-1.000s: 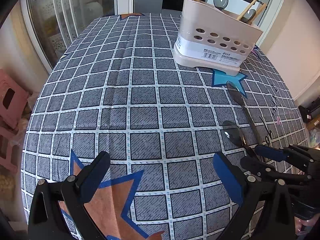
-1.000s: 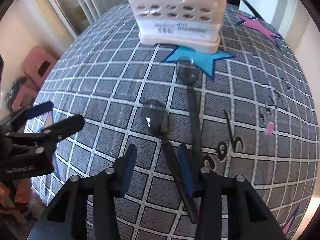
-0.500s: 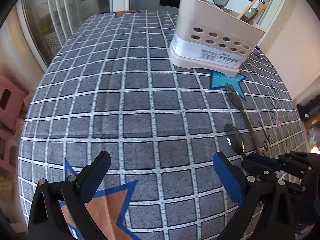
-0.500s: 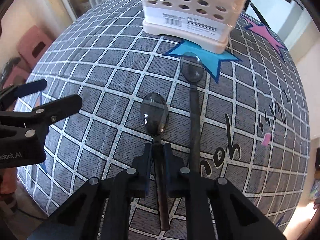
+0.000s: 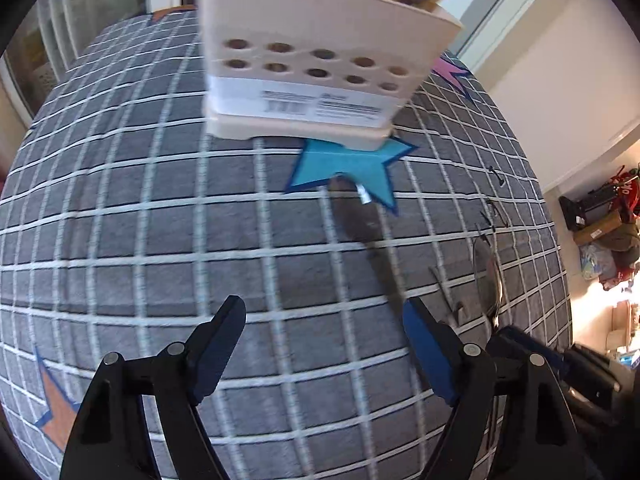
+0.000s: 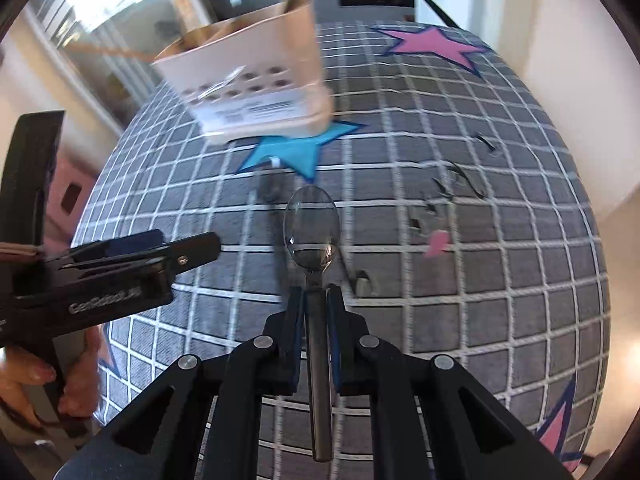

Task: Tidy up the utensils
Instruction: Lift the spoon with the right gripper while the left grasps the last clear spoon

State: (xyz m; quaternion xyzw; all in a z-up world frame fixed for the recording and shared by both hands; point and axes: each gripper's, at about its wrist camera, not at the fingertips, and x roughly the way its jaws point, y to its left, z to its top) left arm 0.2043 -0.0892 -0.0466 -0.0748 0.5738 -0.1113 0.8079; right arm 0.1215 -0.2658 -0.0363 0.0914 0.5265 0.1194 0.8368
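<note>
My right gripper is shut on the handle of a dark metal spoon, which it holds off the cloth with the bowl pointing forward. From the left wrist view this spoon shows edge-on at the right. A second spoon lies blurred on the cloth below the blue star, and its handle runs toward my left gripper's right finger. My left gripper hangs open above the cloth with nothing between its fingers. The beige utensil holder stands behind the star and holds chopsticks and spoons.
The grey checked tablecloth covers a round table that drops off on all sides. A pink star marks the far right. A hand grips the left gripper's handle. Boxes and clutter lie on the floor to the right.
The right gripper closed on the nearer spoon's handle and lifted it off the cloth, rolling as it rose. The left gripper moved across the table toward the holder and the second spoon.
</note>
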